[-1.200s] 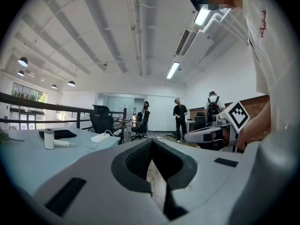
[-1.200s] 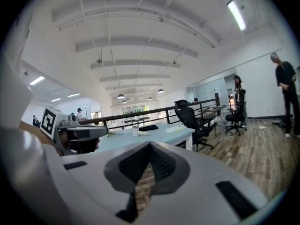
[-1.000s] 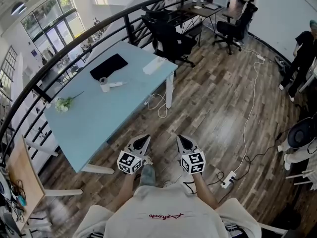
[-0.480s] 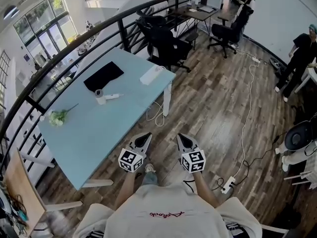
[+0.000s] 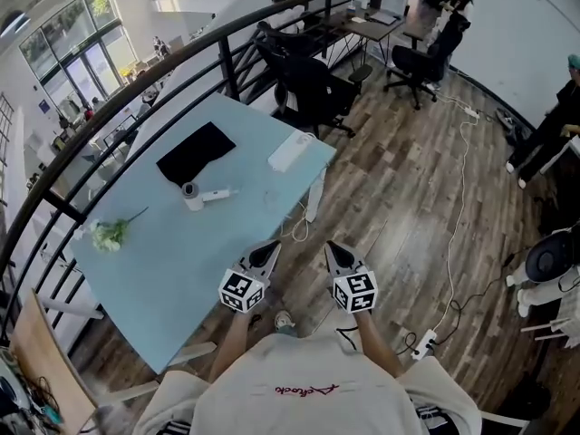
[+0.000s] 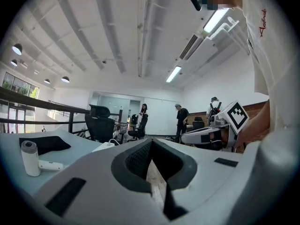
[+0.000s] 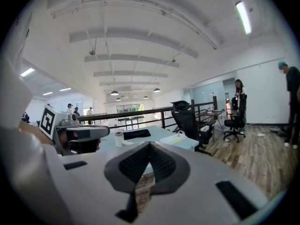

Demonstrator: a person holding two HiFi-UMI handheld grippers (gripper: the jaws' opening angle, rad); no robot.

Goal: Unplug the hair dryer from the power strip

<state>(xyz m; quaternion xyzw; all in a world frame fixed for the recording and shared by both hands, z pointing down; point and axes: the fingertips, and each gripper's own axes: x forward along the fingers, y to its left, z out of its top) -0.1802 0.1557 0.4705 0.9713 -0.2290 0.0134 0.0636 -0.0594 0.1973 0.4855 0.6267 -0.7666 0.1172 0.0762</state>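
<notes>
In the head view, the hair dryer lay on the table with its long axis running nine to three o'clock and the barrel end at nine. It was at ten o'clock of the left hand-held gripper, well apart. The power strip sat at twelve. The table had drawn nearer than a second before.

In the left gripper view, the jaws were together and empty, with the dryer at nine o'clock.

In the right gripper view, the right hand-held gripper was likewise closed on nothing, with the dryer at ten.
</notes>
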